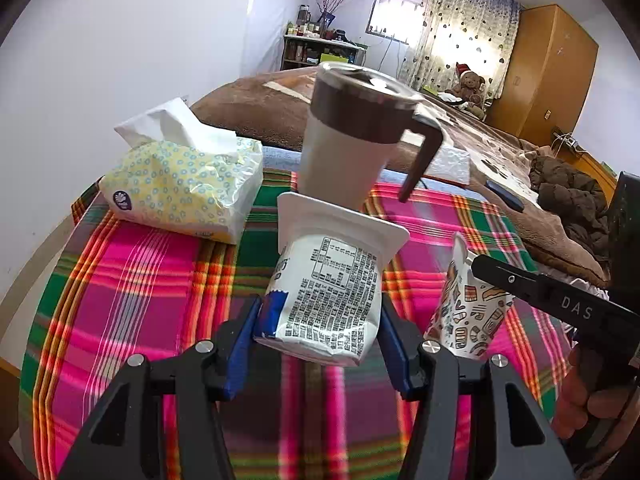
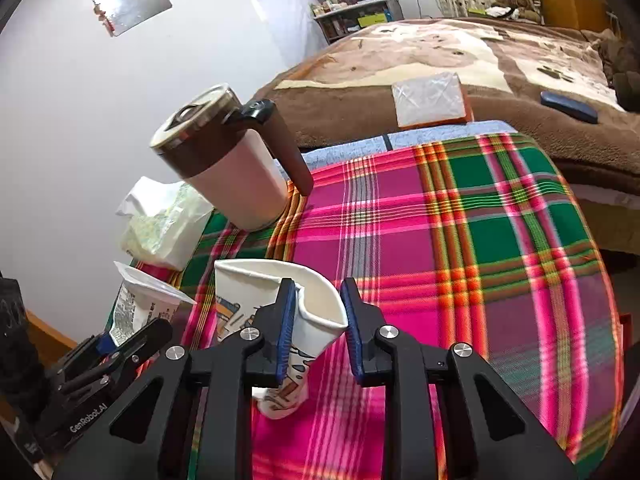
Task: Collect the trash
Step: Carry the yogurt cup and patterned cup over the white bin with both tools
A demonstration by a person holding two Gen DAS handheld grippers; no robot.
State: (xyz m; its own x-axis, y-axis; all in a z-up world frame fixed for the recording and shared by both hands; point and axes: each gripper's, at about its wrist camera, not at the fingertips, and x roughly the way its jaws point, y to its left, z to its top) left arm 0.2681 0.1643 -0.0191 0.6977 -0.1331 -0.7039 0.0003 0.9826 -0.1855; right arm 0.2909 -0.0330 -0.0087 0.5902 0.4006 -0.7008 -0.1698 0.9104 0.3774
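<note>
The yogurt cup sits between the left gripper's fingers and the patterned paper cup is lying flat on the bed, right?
Not quite. The yogurt cup part holds, but the right wrist view shows the patterned paper cup at the right gripper, over the plaid cloth, not the bed.

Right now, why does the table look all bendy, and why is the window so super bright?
Left wrist view: the fisheye lens curves the plaid tablecloth and darkens the corners; the window and curtain are washed out by daylight. Right wrist view: the mug seems to lean because of the same curving, and the tissue pack beside it looks soft and blurry.
</note>
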